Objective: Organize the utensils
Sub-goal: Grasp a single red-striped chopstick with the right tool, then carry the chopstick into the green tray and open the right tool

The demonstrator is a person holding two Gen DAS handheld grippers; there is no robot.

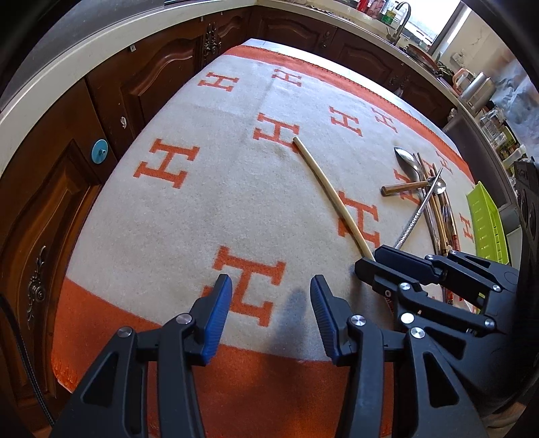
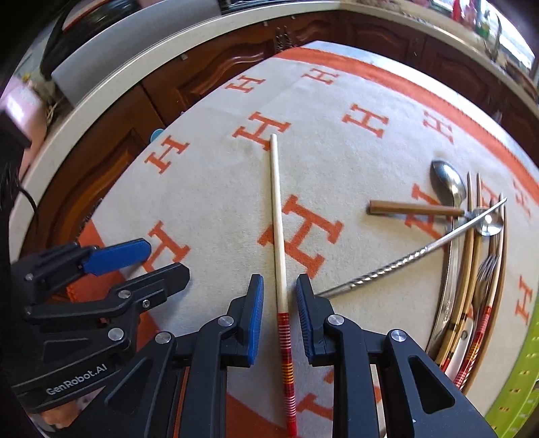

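A pale chopstick (image 2: 276, 219) with a red-banded end lies alone on the cream and orange H-patterned cloth (image 2: 209, 202). My right gripper (image 2: 280, 281) straddles it near the red bands; a gap shows on each side of the stick, so the jaws are open. In the left wrist view the same chopstick (image 1: 331, 192) runs into the right gripper (image 1: 370, 261). My left gripper (image 1: 270, 279) hangs open over bare cloth just left of it, with nothing between its blue pads. A pile of utensils (image 2: 468, 269) lies at the right: a metal spoon (image 2: 448, 182), a wooden-handled spoon (image 2: 414, 208), a twisted metal stick (image 2: 387, 266), a fork and chopsticks.
A lime-green tray (image 2: 518, 370) sits at the cloth's right edge, beyond the pile. Dark wooden cabinets (image 1: 141, 84) under a pale countertop ring the table on the far and left sides. A sink tap (image 1: 402, 20) and kitchen clutter stand at the back right.
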